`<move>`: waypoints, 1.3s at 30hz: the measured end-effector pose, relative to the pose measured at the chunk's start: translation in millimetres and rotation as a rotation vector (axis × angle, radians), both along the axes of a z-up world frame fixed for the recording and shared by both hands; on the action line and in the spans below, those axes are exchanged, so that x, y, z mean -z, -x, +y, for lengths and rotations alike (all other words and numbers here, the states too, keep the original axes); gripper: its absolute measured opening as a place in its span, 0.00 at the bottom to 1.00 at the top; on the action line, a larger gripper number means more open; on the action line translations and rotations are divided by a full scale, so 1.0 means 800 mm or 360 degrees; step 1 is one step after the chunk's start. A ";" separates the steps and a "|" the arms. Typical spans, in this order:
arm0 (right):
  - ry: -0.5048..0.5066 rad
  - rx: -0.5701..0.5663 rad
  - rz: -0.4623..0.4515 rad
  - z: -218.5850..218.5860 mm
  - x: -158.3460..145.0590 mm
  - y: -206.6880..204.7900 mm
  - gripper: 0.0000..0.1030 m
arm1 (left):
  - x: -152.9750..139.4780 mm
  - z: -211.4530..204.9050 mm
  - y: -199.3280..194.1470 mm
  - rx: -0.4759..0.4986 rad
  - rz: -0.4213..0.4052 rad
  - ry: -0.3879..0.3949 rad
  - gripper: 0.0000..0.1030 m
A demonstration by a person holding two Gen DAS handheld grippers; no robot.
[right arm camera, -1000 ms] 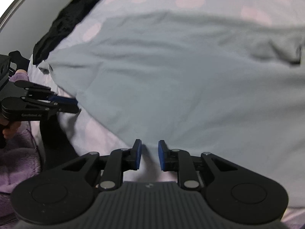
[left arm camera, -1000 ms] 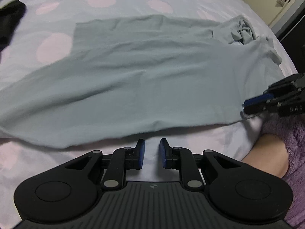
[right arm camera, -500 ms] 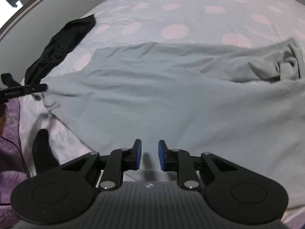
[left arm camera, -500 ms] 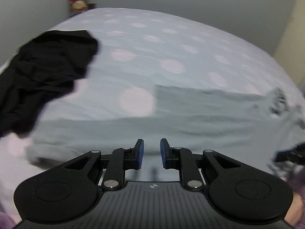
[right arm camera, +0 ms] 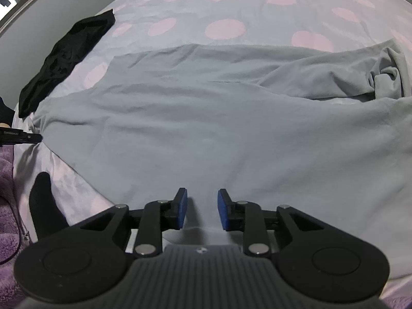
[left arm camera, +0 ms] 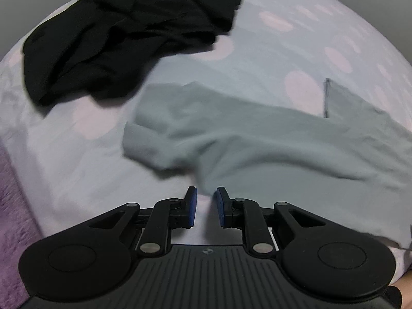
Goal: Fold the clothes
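Note:
A pale grey garment (right arm camera: 206, 128) lies spread across the bed, its right end bunched (right arm camera: 386, 77). My right gripper (right arm camera: 199, 212) is open at the near hem, and the cloth edge runs between its blue pads (right arm camera: 181, 211). In the left wrist view the garment's left end (left arm camera: 231, 139) is rumpled and partly folded over. My left gripper (left arm camera: 206, 204) is open, with a corner of the grey cloth just ahead of its fingertips. The right wrist view shows the left gripper (right arm camera: 23, 137) side-on at the garment's left corner.
A crumpled black garment (left arm camera: 123, 31) lies beyond the grey one at the left, also seen as a black garment (right arm camera: 67, 59) in the right wrist view. The bed sheet (left arm camera: 296, 25) is pale with pink dots. Purple fuzzy fabric (left arm camera: 10, 206) and a black-socked foot (right arm camera: 43, 206) sit at the near left.
The left wrist view has swung left and down to the garment's left end. My right gripper has moved up to the near hem and its jaws have widened a little.

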State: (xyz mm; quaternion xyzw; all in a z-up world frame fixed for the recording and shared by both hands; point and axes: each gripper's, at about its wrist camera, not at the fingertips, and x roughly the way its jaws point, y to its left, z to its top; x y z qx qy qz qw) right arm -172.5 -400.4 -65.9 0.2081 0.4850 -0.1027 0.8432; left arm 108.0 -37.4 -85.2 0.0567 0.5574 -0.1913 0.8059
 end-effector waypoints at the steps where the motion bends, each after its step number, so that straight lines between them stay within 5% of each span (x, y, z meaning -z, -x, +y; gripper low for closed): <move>1: 0.0003 0.0000 -0.0002 0.000 0.000 0.000 0.29 | -0.004 0.006 -0.002 -0.0025 0.0006 0.0017 0.15; 10: 0.0002 0.0011 -0.0001 -0.001 0.000 -0.001 0.32 | -0.052 0.031 -0.064 -0.0086 -0.0258 0.0132 0.30; 20: -0.0006 0.0016 0.0001 -0.002 0.001 -0.003 0.33 | 0.001 0.016 -0.101 -0.0020 -0.0218 0.0087 0.39; 22: -0.0009 0.0019 0.0006 -0.003 0.001 -0.003 0.33 | 0.006 0.014 -0.093 -0.0013 -0.0264 0.0092 0.36; 25: -0.0011 0.0018 0.0014 -0.004 0.002 -0.005 0.33 | -0.001 0.007 -0.079 0.0048 -0.0367 0.0081 0.10; 29: -0.0009 0.0016 0.0021 -0.005 0.004 -0.007 0.33 | -0.030 0.003 -0.066 0.0081 -0.0571 0.0054 0.09; 34: -0.0004 0.0037 0.0003 -0.007 0.002 -0.005 0.34 | -0.028 -0.005 -0.078 0.0080 -0.0476 -0.0084 0.15; 39: 0.0018 0.0098 -0.0052 -0.011 -0.003 0.001 0.34 | -0.039 -0.017 -0.072 0.0063 -0.0605 -0.0129 0.17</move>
